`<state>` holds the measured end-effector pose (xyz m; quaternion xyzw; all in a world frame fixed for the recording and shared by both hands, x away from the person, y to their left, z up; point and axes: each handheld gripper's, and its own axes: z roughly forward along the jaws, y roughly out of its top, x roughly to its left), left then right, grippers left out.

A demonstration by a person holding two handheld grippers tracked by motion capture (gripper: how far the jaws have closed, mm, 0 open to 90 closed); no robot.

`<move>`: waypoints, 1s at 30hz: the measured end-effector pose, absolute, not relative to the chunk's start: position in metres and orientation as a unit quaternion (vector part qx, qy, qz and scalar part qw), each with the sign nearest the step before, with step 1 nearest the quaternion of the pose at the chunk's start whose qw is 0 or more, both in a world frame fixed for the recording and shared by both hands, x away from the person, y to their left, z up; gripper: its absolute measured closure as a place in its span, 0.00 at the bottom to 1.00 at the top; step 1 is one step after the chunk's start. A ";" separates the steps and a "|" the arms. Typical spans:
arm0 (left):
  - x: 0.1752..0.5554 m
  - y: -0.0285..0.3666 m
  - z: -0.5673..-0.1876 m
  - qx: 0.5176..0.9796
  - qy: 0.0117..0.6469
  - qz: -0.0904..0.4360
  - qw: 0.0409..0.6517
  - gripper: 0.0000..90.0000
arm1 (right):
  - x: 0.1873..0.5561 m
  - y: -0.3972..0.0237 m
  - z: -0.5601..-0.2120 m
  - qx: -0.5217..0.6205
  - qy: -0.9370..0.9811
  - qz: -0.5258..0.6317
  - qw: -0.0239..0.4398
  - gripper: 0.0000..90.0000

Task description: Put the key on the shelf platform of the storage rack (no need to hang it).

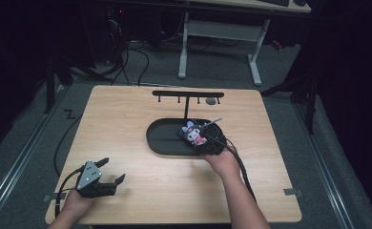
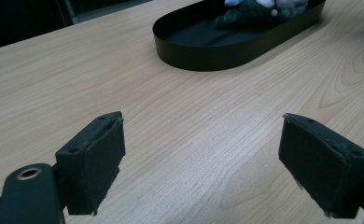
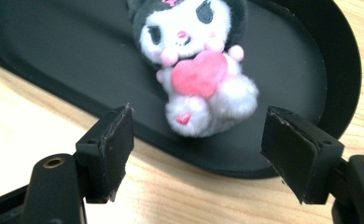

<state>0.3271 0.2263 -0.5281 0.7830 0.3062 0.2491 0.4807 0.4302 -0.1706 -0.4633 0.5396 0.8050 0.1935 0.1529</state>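
A small plush toy point(image 1: 195, 133) with a black hood, a white face and a pink heart lies in the right end of a black oval tray point(image 1: 162, 138). In the right gripper view the plush toy point(image 3: 199, 70) lies on the tray point(image 3: 54, 60) just beyond my right gripper point(image 3: 196, 144), whose jaws stand wide apart over the tray's near rim without touching the toy. That right gripper point(image 1: 204, 143) sits at the tray's right front edge. My left gripper point(image 1: 113, 170) rests open near the table's front left corner. Nothing is between the left gripper's point(image 2: 201, 154) jaws, and the tray point(image 2: 203, 51) lies far ahead.
A black T-shaped rack point(image 1: 188, 95) with small hooks stands behind the tray, with a small grey round thing point(image 1: 211, 101) under its right end. A thin metal piece point(image 1: 213, 121) sticks out by the toy. Bare wood lies between the two grippers.
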 end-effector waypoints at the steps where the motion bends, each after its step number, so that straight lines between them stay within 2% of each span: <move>1: 0.327 0.226 -0.528 0.783 0.306 0.249 0.480 0.17 | 0.427 -0.172 -0.463 0.536 0.806 0.198 0.157 0.28; 13: 0.327 0.226 -0.528 0.785 0.306 0.250 0.477 0.17 | 0.386 -0.183 -0.466 0.503 0.805 0.253 0.188 0.25; 24: 0.327 0.226 -0.528 0.785 0.307 0.250 0.477 0.17 | 0.333 -0.194 -0.490 0.480 0.783 0.317 0.239 0.25; 30: 0.328 0.226 -0.528 0.785 0.307 0.250 0.477 0.17 | 0.308 -0.202 -0.504 0.473 0.769 0.351 0.248 0.23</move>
